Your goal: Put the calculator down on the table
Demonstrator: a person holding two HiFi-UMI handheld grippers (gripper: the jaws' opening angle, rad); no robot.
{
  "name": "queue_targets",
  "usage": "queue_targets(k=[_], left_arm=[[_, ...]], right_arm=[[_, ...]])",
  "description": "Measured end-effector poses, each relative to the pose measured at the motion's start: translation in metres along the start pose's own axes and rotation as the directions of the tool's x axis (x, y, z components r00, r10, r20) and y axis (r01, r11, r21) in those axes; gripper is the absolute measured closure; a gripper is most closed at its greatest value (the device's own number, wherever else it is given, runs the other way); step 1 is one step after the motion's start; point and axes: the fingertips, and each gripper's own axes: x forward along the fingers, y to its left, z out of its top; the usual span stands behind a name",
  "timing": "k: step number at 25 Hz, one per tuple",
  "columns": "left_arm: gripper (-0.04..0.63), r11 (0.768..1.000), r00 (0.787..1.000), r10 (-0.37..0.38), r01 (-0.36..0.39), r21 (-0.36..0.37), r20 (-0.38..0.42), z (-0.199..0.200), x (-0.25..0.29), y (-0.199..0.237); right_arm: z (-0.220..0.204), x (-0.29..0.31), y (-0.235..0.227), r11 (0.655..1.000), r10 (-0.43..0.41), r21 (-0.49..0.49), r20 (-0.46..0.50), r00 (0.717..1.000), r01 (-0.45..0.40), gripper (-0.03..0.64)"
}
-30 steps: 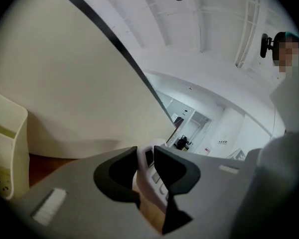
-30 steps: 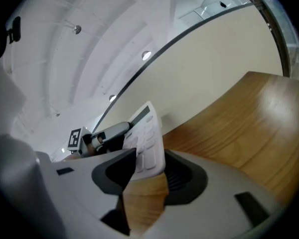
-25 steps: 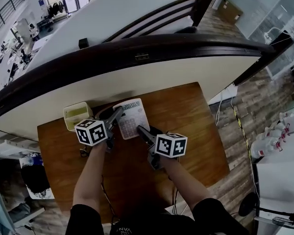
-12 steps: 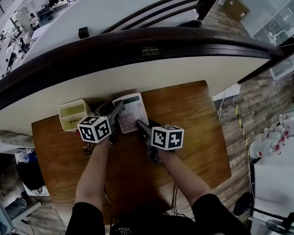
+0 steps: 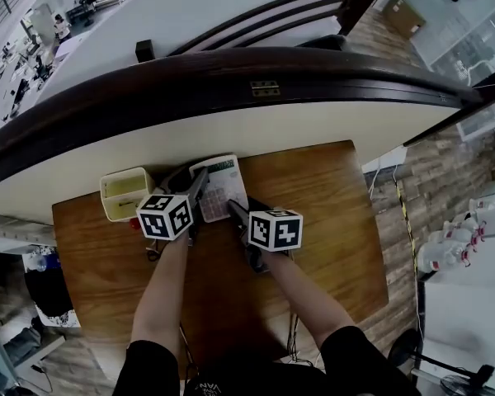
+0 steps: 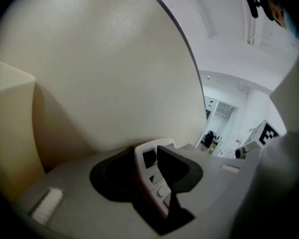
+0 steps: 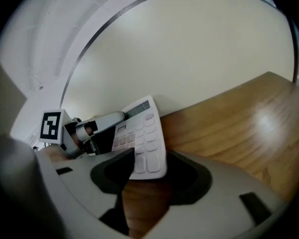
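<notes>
Both grippers sank toward the wooden table, lowering the calculator closer to its top. The left gripper was opening its jaws around the calculator's edge. The right gripper was opening its jaws at the near corner.

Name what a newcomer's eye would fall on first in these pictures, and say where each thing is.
First comes the white calculator at the wooden table's far edge, its edges between the opening jaws of the left gripper and right gripper. Next come the black-and-white marker cubes on the grippers, and a cream box left of the calculator.
</notes>
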Motion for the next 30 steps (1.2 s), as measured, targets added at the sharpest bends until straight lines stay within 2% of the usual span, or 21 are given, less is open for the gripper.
queue_targets(k=[5, 13, 20, 24, 30], left_arm=[[0.453, 0.988, 0.997, 0.075, -0.073, 0.133, -0.011, -0.002, 0.006, 0.002], [0.453, 0.960, 0.991, 0.131, -0.118, 0.255, -0.034, -0.008, 0.007, 0.010], [0.453, 0.955, 0.988, 0.151, -0.143, 0.259, -0.011, -0.009, 0.003, 0.009], [0.428, 0.950, 0.983, 0.180, -0.184, 0.253, 0.042, 0.001, -0.010, 0.010], [0.428, 0.946, 0.982, 0.167, -0.184, 0.267, 0.085, 0.009, -0.035, -0.014]], right_arm=[[-0.005, 0.008, 0.006, 0.993, -0.050, -0.105, -0.029, 0.998, 0.046, 0.413], [-0.006, 0.010, 0.007, 0.989, -0.068, -0.134, -0.009, 0.998, 0.066, 0.411], [-0.002, -0.007, 0.002, 0.983, -0.107, -0.143, 0.073, 0.992, 0.117, 0.413], [-0.004, -0.022, 0.005, 0.987, -0.091, -0.123, 0.104, 0.990, 0.103, 0.412], [-0.015, -0.051, 0.015, 0.987, -0.067, -0.136, 0.134, 0.989, 0.085, 0.413]])
